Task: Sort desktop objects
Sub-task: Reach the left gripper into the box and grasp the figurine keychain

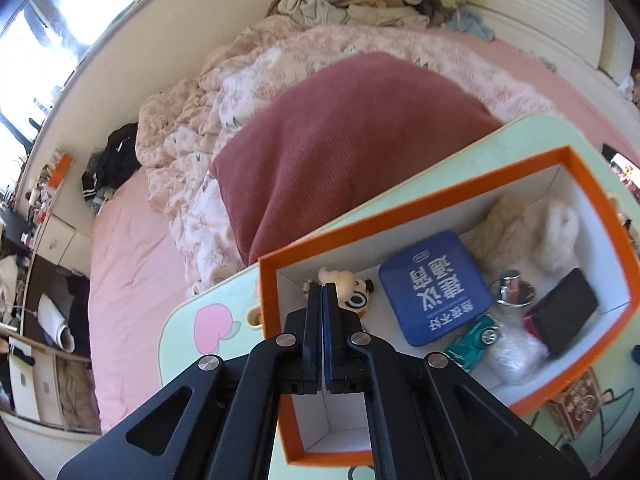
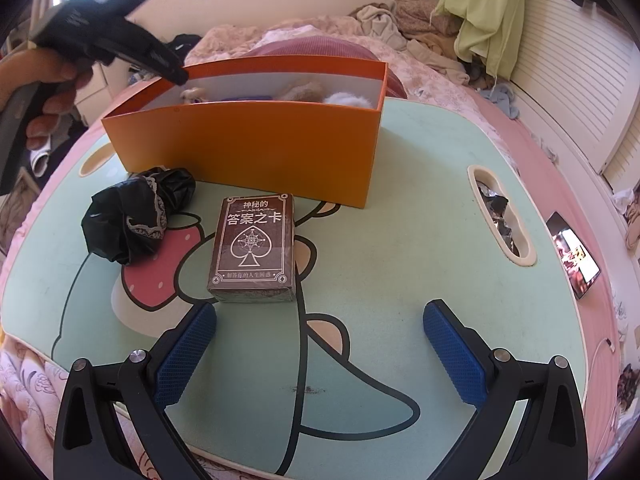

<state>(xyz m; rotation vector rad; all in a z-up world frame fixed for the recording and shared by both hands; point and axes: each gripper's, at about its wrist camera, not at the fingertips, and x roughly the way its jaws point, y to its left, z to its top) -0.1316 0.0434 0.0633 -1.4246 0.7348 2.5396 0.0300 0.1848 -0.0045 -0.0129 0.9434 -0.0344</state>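
My left tool (image 1: 324, 286) was pressed together with nothing between its pads, above the orange box (image 1: 592, 176), where a blue tin (image 1: 436, 288) with large white Chinese characters lay beside a small figurine (image 1: 352, 284) and a green toy car (image 1: 476, 336). My right tool (image 2: 320, 320) stood spread wide over the table (image 2: 420, 200). Just before it lay a brown card box (image 2: 253, 248) printed 神秘的 答案之卡, and a crumpled black bag (image 2: 136, 216) lay beside it.

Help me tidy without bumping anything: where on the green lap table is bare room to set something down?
Free: the green table between the card box and the oval slot, and the near edge ahead of the right gripper. Crowded: beside the black bag and inside the orange box.
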